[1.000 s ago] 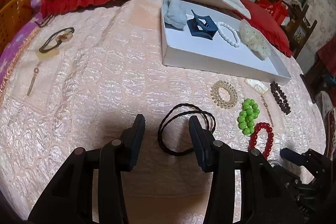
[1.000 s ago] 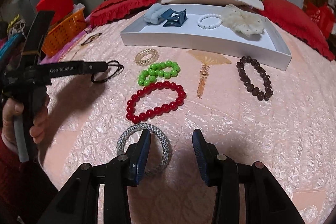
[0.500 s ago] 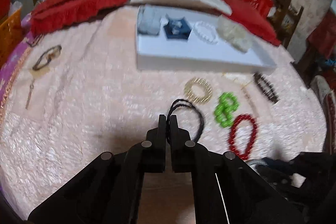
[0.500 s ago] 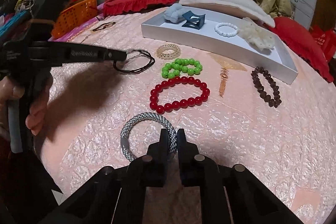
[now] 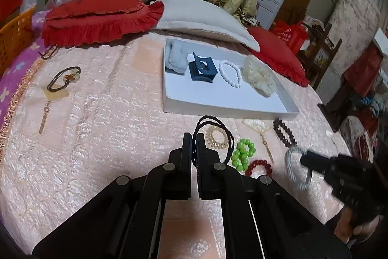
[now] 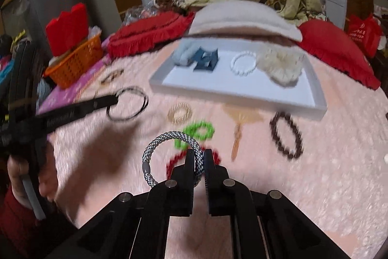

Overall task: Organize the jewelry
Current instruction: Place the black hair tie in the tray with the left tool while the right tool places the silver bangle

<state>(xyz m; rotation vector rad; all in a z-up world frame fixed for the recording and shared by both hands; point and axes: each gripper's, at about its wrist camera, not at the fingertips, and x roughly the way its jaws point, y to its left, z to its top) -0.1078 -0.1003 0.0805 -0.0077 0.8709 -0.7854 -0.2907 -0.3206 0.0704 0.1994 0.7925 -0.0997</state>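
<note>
My left gripper (image 5: 193,137) is shut on a black braided hair tie (image 5: 213,124) and holds it lifted above the pink bedspread; it also shows in the right wrist view (image 6: 128,103). My right gripper (image 6: 199,154) is shut on a grey-and-white woven bangle (image 6: 165,140) and holds it in the air; the bangle shows in the left wrist view (image 5: 294,168). The white tray (image 5: 218,111) lies ahead and holds a blue scrunchie (image 5: 175,60), a navy claw clip (image 5: 202,68), a white bead bracelet (image 5: 230,73) and a cream scrunchie (image 5: 260,75).
On the bedspread before the tray lie a gold coil tie (image 5: 217,136), green beads (image 5: 243,153), red beads (image 5: 259,165), a fan pendant (image 5: 258,126) and dark brown beads (image 5: 283,132). A brown tie (image 5: 63,78) and pendant (image 5: 44,113) lie far left. Pillows (image 5: 97,18) stand behind.
Both grippers closed from open, the left on the black hair tie, the right on the woven bangle. Both have since lifted their items off the bedspread toward the tray.
</note>
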